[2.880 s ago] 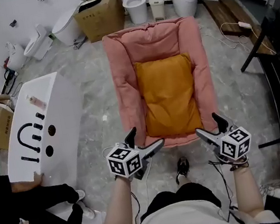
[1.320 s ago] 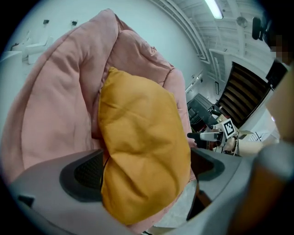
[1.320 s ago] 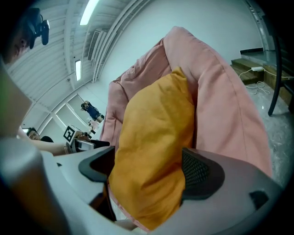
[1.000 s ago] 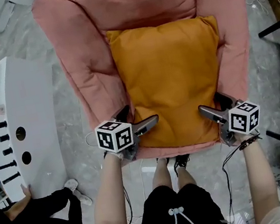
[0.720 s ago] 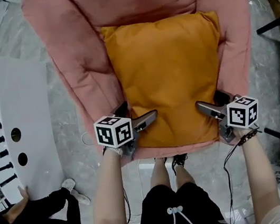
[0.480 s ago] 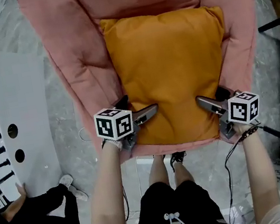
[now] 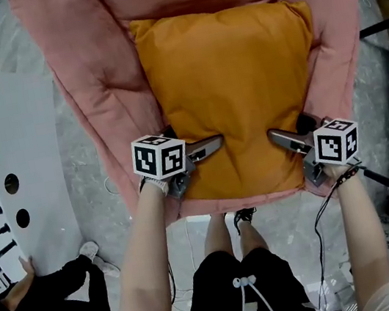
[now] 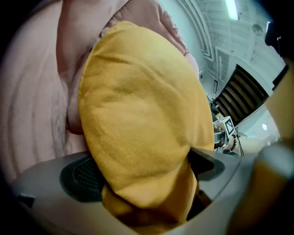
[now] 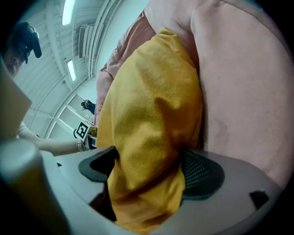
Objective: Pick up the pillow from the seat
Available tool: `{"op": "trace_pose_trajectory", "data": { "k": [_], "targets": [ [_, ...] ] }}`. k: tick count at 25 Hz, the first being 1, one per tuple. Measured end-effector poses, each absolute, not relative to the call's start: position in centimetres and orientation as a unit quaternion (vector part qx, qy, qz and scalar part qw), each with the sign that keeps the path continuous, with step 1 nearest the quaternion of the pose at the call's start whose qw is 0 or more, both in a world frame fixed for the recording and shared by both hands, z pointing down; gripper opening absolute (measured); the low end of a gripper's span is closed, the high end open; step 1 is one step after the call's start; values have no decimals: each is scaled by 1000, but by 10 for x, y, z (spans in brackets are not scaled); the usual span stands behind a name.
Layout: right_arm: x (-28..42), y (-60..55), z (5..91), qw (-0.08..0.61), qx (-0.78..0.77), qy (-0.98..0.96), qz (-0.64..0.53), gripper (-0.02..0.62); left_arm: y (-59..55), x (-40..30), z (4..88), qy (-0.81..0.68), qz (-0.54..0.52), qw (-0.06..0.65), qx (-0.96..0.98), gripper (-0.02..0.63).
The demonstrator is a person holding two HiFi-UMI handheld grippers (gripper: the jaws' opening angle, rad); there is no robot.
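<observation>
The seat's [image 7: 102, 78] back and upper arms are cut off by the top edge of the head view, and the lower jaw of each tool is hidden beneath the pillow [image 7: 230, 85]. The orange pillow is seen lying flat on the pink seat cushion, filling the width between the padded arms. Its near left edge is clamped by the left tool [image 7: 201, 148] and its near right edge by the right tool [image 7: 285, 139]. In both gripper views a thick fold of the soft, velvety fabric is bunched between the mesh-textured pads, the jaws held partly apart by its bulk. Little room is left at the sides, where the quilted arms press close. A white fixture [image 7: 9, 161] stands on the grey marbled floor [image 7: 102, 204] at left.
</observation>
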State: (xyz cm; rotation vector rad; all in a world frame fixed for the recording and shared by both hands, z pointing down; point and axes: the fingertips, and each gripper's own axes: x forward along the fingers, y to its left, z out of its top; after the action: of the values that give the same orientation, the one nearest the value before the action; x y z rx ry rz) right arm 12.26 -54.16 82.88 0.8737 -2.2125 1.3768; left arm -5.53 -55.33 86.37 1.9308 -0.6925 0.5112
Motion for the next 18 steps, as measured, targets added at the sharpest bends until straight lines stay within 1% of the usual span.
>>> {"op": "trace_pose_trajectory", "data": {
  "k": [8, 12, 13, 15, 18],
  "targets": [
    [122, -544, 843, 199, 324, -790, 481, 430, -558, -38, 879, -302, 186, 483, 801, 571],
    [114, -549, 853, 204, 339, -791, 467, 424, -563, -42, 889, -318, 191, 476, 797, 568],
    [114, -549, 855, 206, 340, -791, 464, 391, -563, -42, 891, -321, 197, 475, 796, 555],
    [117, -548, 858, 212, 344, -792, 458, 289, -561, -40, 892, -325, 212, 465, 796, 502],
    [120, -548, 858, 224, 348, -796, 443, 190, -560, -36, 888, -336, 235, 436, 801, 376]
  ]
}}
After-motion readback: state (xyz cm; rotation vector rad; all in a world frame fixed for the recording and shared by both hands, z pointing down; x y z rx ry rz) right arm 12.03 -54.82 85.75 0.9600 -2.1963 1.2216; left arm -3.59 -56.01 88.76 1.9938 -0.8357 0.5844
